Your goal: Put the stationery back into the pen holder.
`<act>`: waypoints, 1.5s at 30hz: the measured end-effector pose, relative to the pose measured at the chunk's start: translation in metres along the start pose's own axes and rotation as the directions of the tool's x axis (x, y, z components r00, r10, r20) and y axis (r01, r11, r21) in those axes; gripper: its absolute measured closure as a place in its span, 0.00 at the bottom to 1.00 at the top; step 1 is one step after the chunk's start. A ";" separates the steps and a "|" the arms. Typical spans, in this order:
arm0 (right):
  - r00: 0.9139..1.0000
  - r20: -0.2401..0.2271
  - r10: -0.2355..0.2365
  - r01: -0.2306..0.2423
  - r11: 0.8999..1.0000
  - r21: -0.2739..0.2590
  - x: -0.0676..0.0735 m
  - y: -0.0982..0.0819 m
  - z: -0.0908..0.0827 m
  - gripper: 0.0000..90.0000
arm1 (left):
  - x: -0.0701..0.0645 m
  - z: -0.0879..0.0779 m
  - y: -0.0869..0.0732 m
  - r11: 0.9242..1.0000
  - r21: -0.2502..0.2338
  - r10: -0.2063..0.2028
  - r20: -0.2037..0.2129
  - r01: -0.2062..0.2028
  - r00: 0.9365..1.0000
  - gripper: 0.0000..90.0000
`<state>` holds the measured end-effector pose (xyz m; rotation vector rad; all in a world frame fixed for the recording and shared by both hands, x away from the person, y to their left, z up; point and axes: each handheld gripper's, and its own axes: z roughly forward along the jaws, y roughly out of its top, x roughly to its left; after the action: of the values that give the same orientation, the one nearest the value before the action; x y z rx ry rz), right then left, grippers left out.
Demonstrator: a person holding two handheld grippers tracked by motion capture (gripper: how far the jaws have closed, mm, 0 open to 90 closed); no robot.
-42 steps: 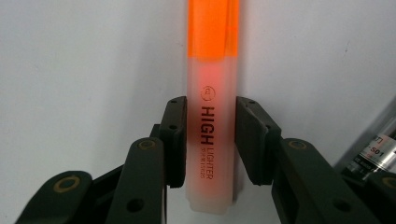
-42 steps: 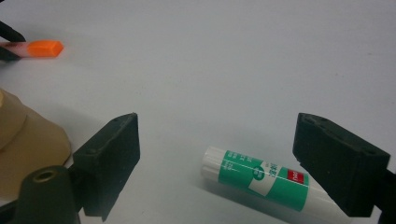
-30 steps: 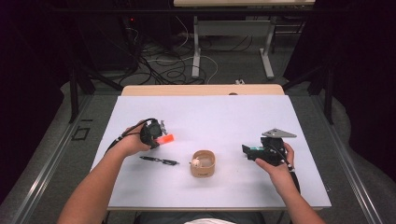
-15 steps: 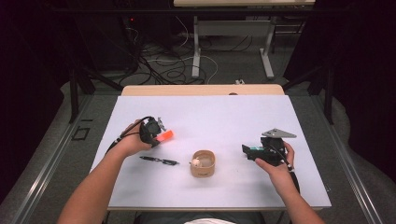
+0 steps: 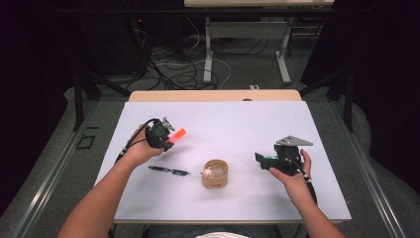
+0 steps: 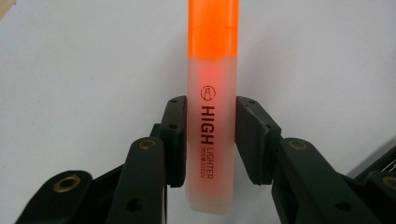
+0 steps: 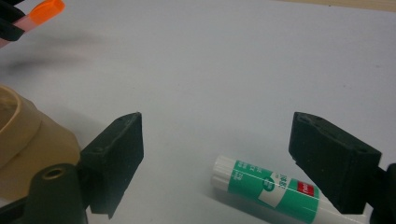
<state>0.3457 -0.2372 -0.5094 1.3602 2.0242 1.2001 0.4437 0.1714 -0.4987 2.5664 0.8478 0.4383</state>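
White tabletop (image 5: 237,124) under dark surroundings, cable clutter on the floor behind. Left gripper (image 5: 166,136) is clamped on an orange highlighter (image 6: 212,102): pads pinch the translucent barrel on both sides at the printed label, orange cap end sticking out past the jaws, held off the table at its left side. In the high view that highlighter (image 5: 178,134) angles up and to the right, well apart from the tan cup (image 5: 215,173) at table centre. Black pen (image 5: 169,171) lies flat on the table between the left hand and the cup. Right gripper (image 7: 233,154) is released, jaws wide and just closing a little, with nothing pressed between them; a green-and-white glue stick (image 7: 266,189) lies on the table between and just ahead of the pads, slanted across the gap. My read: step in hand is carrying the highlighter to the cup and dropping it in. To do it well: the grip sits near the rear half of the barrel, so keep the clamp firm and avoid fast wrist swings. Bring the free end over the cup opening, tip it downward so it enters first, lower until it's inside the rim, then release. Cup looks light, so a side knock on the rim could tip or slide it. Clear the pen on the way over. Right side: square the jaws across the glue stick before closing, as the slant could let it roll out.
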 end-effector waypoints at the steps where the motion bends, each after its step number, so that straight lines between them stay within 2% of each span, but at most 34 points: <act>1: 1.000 -0.004 0.000 0.000 1.000 0.004 0.000 0.000 0.000 0.21 | -0.001 -0.001 0.001 1.000 -0.018 -0.002 -0.003 0.002 1.000 0.73; 9: 0.999 -0.032 -0.004 0.004 1.000 -0.003 0.004 0.006 0.002 0.24 | -0.010 -0.007 0.008 0.996 -0.094 -0.009 0.012 0.010 1.000 0.73; 10: 1.000 -0.030 -0.001 0.001 1.000 -0.009 0.004 0.008 0.002 0.24 | -0.012 -0.008 0.009 0.994 -0.110 -0.016 0.007 0.017 1.000 0.73; 14: 0.999 -0.047 0.010 -0.010 1.000 -0.017 0.006 0.016 0.002 0.25 | -0.018 -0.010 0.013 0.988 -0.151 -0.038 0.031 0.042 0.999 0.73; 17: 0.998 -0.067 0.010 -0.011 1.000 -0.021 0.009 0.023 0.004 0.26 | -0.022 -0.010 0.017 0.984 -0.171 -0.040 0.043 0.047 0.998 0.73; 19: 0.996 -0.084 0.027 -0.028 1.000 -0.012 0.012 0.026 0.006 0.27 | -0.025 -0.010 0.020 0.981 -0.188 -0.047 0.052 0.056 0.998 0.73; 20: 0.995 -0.090 0.030 -0.031 0.999 -0.010 0.013 0.027 0.008 0.28 | -0.026 -0.012 0.022 0.982 -0.179 -0.042 0.068 0.054 0.997 0.73; 21: 0.994 -0.103 0.040 -0.040 0.999 0.000 0.015 0.029 0.009 0.28 | -0.028 -0.010 0.023 0.977 -0.204 -0.052 0.068 0.065 0.996 0.73; 23: 0.990 -0.122 0.070 -0.068 0.998 0.015 0.018 0.032 0.014 0.30 | -0.031 -0.011 0.026 0.973 -0.216 -0.061 0.078 0.076 0.995 0.73; 24: 0.989 -0.130 0.074 -0.073 0.997 0.018 0.019 0.034 0.015 0.30 | -0.031 -0.012 0.027 0.975 -0.209 -0.058 0.091 0.076 0.994 0.73; 25: 0.988 -0.135 0.079 -0.078 0.997 0.015 0.021 0.035 0.018 0.31 | -0.034 -0.010 0.028 0.969 -0.230 -0.071 0.088 0.090 0.994 0.73; 28: 0.983 -0.159 0.096 -0.091 0.995 0.038 0.025 0.041 0.024 0.33 | -0.038 -0.010 0.031 0.967 -0.235 -0.079 0.105 0.102 0.991 0.73; 29: 0.980 -0.165 0.109 -0.104 0.994 0.043 0.027 0.043 0.026 0.33 | -0.040 -0.009 0.032 0.960 -0.255 -0.093 0.096 0.115 0.991 0.73; 31: 0.976 -0.177 0.123 -0.115 0.992 0.059 0.029 0.047 0.029 0.34 | -0.043 -0.009 0.034 0.957 -0.265 -0.091 0.101 0.115 0.991 0.73; 35: 0.967 -0.211 0.143 -0.130 0.989 0.077 0.034 0.054 0.036 0.37 | -0.048 -0.008 0.036 0.937 -0.312 -0.113 0.144 0.154 0.983 0.73; 37: 0.966 -0.218 0.139 -0.126 0.989 0.076 0.037 0.058 0.039 0.37 | -0.051 -0.007 0.036 0.929 -0.330 -0.120 0.159 0.167 0.980 0.73; 40: 0.965 -0.225 0.139 -0.123 0.989 0.082 0.042 0.063 0.043 0.37 | -0.056 -0.005 0.038 0.926 -0.340 -0.115 0.162 0.165 0.980 0.73; 41: 0.963 -0.228 0.142 -0.125 0.988 0.086 0.043 0.065 0.044 0.37 | -0.058 -0.004 0.038 0.922 -0.350 -0.115 0.167 0.168 0.979 0.73; 42: 0.960 -0.238 0.149 -0.131 0.987 0.089 0.044 0.066 0.046 0.37 | -0.059 -0.004 0.038 0.920 -0.352 -0.119 0.173 0.174 0.978 0.73; 45: 0.941 -0.273 0.200 -0.176 0.978 0.109 0.047 0.071 0.049 0.39 | -0.063 -0.003 0.040 0.914 -0.366 -0.120 0.177 0.178 0.977 0.73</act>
<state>0.3986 -0.1642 -0.4715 1.5250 2.1974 1.4827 0.4139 0.1041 -0.4883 2.1310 0.8077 0.3204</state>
